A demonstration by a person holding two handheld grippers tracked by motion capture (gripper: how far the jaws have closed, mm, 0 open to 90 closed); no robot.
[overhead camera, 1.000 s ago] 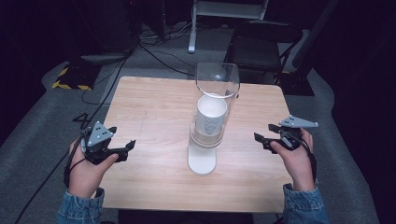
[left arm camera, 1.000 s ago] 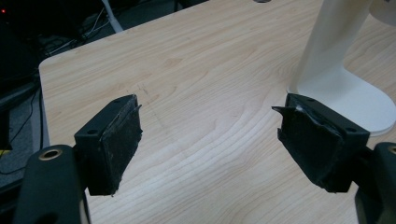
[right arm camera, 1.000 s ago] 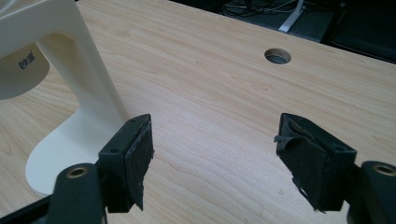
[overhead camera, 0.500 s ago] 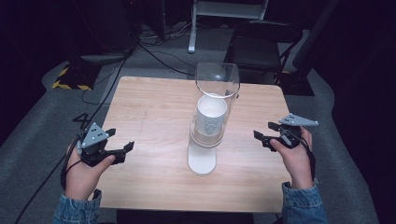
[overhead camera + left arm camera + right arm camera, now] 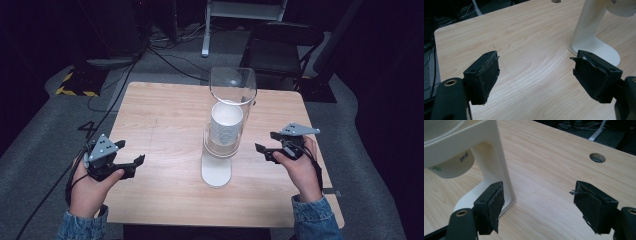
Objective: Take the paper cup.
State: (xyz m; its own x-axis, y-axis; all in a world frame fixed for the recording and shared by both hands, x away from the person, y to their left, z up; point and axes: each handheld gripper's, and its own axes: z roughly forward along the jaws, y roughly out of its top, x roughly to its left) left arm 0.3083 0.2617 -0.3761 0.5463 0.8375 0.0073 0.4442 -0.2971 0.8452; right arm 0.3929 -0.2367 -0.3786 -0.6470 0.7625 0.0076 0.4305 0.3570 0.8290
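- Your left gripper hangs over the near left part of the wooden table. Its jaws stand wide apart and there is nothing between them.
- In the left gripper view, the pads frame bare wood, and the white foot of the cup dispenser stands ahead of them at the right.
- Your right gripper is at the right of the table and points toward the cup dispenser, near it but not touching it. Its jaws have just been opening; they are apart now and hold nothing.
- In the right gripper view, the white stand of the dispenser rises just behind the left pad. I cannot tell if they touch.
- The dispenser stands upright in the middle of the table, on a white base, with a clear tube on top.
- A stack of white paper cups sits inside the tube. The bottom cup sticks out below the holder.
- A round cable hole is in the table top beyond the right gripper.
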